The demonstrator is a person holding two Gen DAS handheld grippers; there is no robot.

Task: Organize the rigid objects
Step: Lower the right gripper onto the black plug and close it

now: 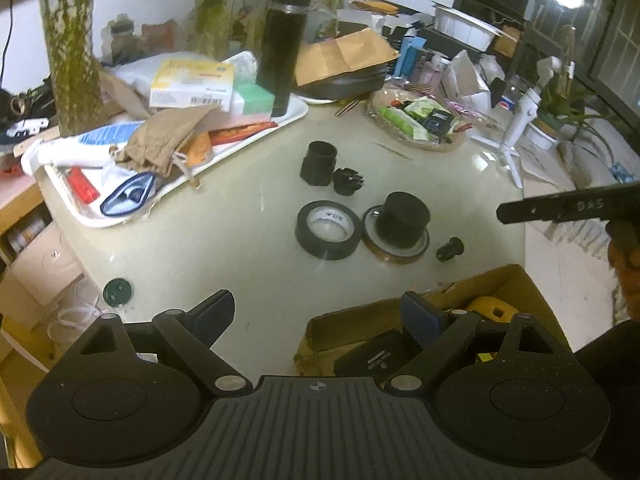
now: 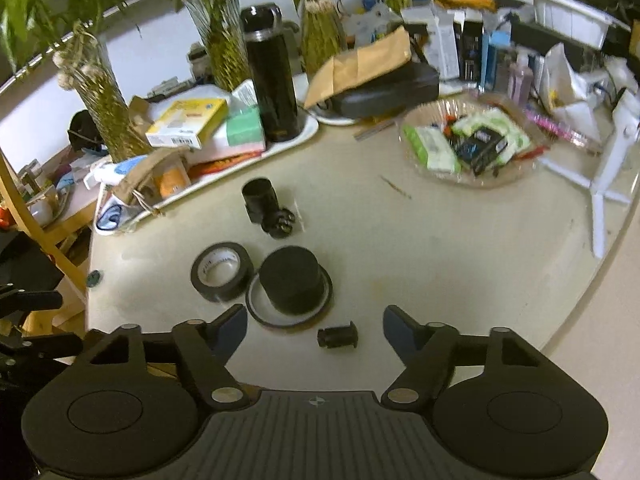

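Note:
Several black parts lie on the pale table: a black tape roll (image 1: 327, 230) (image 2: 221, 276), a black cylinder (image 1: 404, 220) (image 2: 294, 286) standing inside a brown tape ring (image 1: 394, 254) (image 2: 260, 312), a small black plug (image 1: 450, 249) (image 2: 337, 336), a black tube (image 1: 319, 162) (image 2: 260, 198) and a ribbed black piece (image 1: 348, 181) (image 2: 282, 222). A cardboard box (image 1: 400, 312) at the near right holds a black block and a yellow item. My left gripper (image 1: 320, 316) is open and empty, over the box's left edge. My right gripper (image 2: 314, 330) is open and empty, just above the plug.
A white tray (image 1: 280, 120) with boxes, a cloth pouch and a tall black flask (image 1: 282, 44) (image 2: 272, 76) stands at the back left. A basket of packets (image 1: 420, 120) (image 2: 472, 144) is at the back right, beside a white tripod (image 1: 516, 128) (image 2: 600, 188). A green cap (image 1: 117, 291) lies near the left edge.

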